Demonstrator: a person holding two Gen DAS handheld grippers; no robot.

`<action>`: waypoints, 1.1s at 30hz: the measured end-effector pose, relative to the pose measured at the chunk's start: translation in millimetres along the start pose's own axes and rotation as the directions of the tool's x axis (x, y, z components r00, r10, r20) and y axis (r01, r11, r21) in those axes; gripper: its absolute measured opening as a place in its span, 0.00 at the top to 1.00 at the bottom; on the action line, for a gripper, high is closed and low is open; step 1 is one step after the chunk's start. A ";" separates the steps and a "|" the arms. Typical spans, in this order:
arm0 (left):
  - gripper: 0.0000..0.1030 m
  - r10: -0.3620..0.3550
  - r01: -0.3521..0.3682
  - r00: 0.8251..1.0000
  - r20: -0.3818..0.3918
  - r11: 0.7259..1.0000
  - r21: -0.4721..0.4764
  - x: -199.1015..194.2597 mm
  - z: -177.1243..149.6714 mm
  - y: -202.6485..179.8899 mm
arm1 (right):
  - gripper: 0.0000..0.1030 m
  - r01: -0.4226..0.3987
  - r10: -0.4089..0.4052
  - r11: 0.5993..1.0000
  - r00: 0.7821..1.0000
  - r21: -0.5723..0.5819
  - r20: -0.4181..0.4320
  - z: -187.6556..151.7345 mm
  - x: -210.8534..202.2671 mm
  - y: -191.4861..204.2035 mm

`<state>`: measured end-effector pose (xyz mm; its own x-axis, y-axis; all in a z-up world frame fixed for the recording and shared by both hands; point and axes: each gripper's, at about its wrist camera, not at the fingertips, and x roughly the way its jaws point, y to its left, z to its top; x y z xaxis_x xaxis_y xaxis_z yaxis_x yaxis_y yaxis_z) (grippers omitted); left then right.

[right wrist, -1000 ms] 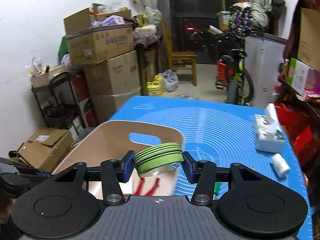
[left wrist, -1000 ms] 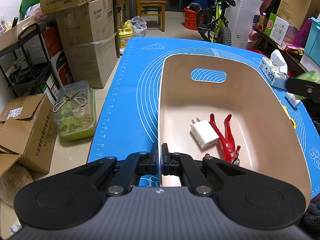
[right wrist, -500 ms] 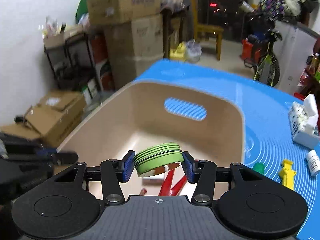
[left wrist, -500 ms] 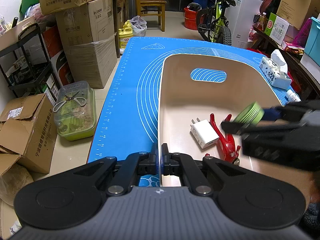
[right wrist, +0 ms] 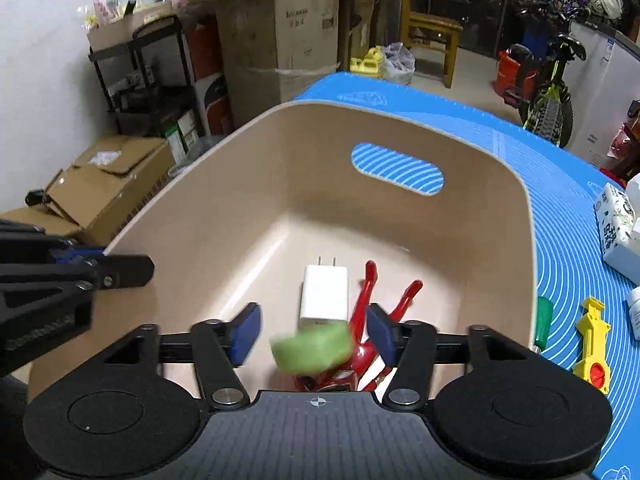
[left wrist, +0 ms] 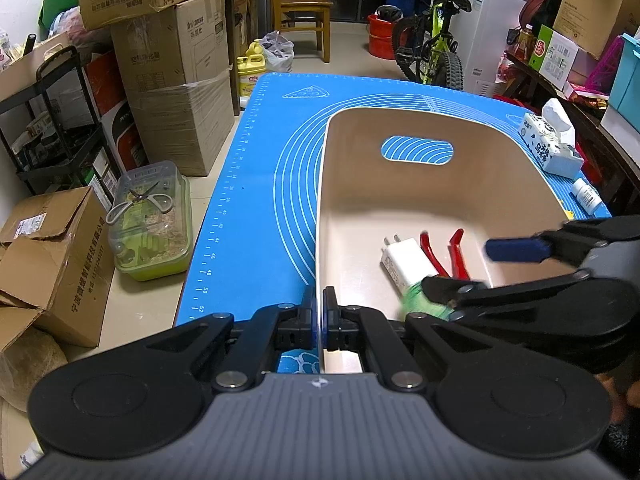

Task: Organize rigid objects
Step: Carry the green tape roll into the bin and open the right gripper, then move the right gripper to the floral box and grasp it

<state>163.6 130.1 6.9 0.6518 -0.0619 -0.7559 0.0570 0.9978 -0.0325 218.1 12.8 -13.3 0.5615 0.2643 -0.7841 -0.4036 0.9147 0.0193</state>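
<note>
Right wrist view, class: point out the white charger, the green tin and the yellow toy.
Charger (right wrist: 325, 295): right wrist view, middle of its white body.
Tin (right wrist: 310, 347): right wrist view, blurred green side.
Toy (right wrist: 593, 345): right wrist view, yellow shaft.

A table covered by a blue silicone mat (left wrist: 256, 184) with white curved lines and a ruler scale along its edge is carrying everything. A beige bin (left wrist: 400, 128) with an oval handle cut-out is sitting directly on the mat, taking up much of its middle. To the right of the bin, a tissue pack (left wrist: 550, 148) is lying near the mat's far right edge, with a small white bottle (left wrist: 586, 197) just beside it. Closer in, a yellow toy tool (right wrist: 592, 344) and a green item (right wrist: 543, 320) are lying near the bin's right wall.
</note>
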 end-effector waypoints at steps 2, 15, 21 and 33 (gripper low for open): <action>0.96 -0.001 0.001 1.000 0.000 1.000 -0.001 -0.2 -0.3 1.1 | 0.30 -0.001 0.001 1.000 1.000 0.017 0.030 0.5 -11.0 -6.0; 0.96 -0.002 0.002 1.000 -0.001 1.000 -0.001 -0.2 -0.4 2.5 | 0.08 0.068 -0.095 0.985 0.980 0.157 0.174 -17.3 -83.7 -66.7; 0.96 -0.002 0.002 1.000 0.000 1.000 0.000 0.0 -0.4 2.6 | 0.04 0.145 -0.186 0.964 0.966 0.222 0.177 -41.1 -102.1 -105.3; 0.96 -0.003 0.003 1.000 -0.001 1.000 -0.001 -0.2 -0.4 2.7 | 0.03 0.273 -0.294 0.897 0.956 0.348 0.010 -104.1 -79.2 -167.1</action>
<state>163.3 132.8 6.7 0.6509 -0.0648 -0.7564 0.0579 0.9977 -0.0356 165.8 -192.8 -19.0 0.6626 -0.0136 -0.7489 0.0425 0.9989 0.0195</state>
